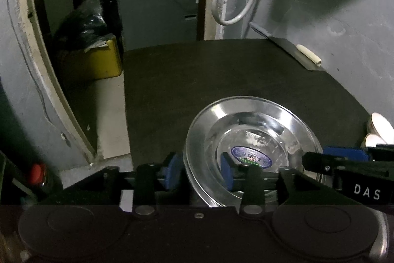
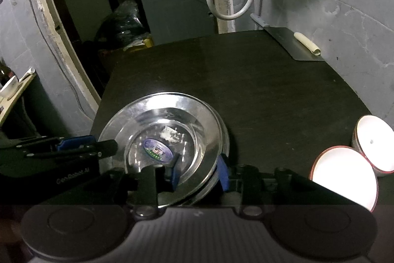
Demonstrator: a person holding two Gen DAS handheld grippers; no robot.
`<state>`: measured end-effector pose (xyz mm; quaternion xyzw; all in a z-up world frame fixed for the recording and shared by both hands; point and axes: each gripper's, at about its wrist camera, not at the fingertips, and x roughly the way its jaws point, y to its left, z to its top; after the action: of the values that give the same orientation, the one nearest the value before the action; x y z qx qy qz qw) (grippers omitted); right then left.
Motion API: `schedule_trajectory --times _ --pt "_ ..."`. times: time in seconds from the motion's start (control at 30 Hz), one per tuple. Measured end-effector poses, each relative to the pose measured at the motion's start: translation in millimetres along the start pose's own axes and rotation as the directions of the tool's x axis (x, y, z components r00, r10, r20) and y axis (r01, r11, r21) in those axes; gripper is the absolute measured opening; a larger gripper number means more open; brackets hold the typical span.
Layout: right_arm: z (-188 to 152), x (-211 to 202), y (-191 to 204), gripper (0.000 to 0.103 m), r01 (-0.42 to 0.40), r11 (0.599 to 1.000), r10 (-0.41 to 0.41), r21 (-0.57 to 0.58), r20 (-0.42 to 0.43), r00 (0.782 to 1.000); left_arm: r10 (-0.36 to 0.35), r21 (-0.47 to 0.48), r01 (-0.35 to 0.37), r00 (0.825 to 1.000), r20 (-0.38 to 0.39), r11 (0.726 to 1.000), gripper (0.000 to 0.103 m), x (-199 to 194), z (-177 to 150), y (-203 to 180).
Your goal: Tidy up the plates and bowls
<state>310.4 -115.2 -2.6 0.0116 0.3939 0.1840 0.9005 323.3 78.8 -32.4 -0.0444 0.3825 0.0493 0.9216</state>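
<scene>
From the left wrist, the left claw (image 1: 201,170) straddles the near-left rim of the steel plates (image 1: 253,139), its blue pads apart, not pressing; the stack sits flat on the dark counter (image 1: 197,80), seemingly just set down.

From the right wrist, the right claw (image 2: 200,170) brackets the near-right rim likewise, jaws apart. Two white bowls (image 2: 344,164) wait together beside the wall, probably next.
</scene>
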Motion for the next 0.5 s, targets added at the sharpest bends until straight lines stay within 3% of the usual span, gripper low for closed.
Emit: schedule_trajectory --times 0.1,0.17,0.27,0.33,0.5 --pt "-0.6 -6.5 -2.7 0.049 -0.002 1.0 0.002 -0.009 0.018 1.0 0.0 -0.027 0.0 1.0 0.014 1.0 0.064 -6.5 0.2 1.5" --pt "0.4 -15.0 -7.1 0.057 -0.002 1.0 0.003 -0.018 0.042 0.999 0.006 -0.049 -0.005 0.999 0.032 0.999 0.085 -13.1 0.5 3.1" --pt "0.8 -31.5 -16.0 0.072 -0.006 1.0 0.008 -0.024 0.081 0.997 0.023 -0.086 -0.018 0.998 0.063 0.996 0.099 -24.8 0.0 7.0" --pt "-0.4 -43.2 -24.4 0.087 -0.009 1.0 0.011 -0.025 0.107 0.994 0.027 -0.116 -0.019 0.997 0.072 0.993 0.102 -31.6 -1.1 10.3" --pt "-13.0 -75.0 -52.4 0.097 -0.04 0.999 0.041 -0.009 0.158 0.987 -0.008 -0.197 0.018 0.999 0.051 0.98 0.102 -44.8 -10.3 15.5"
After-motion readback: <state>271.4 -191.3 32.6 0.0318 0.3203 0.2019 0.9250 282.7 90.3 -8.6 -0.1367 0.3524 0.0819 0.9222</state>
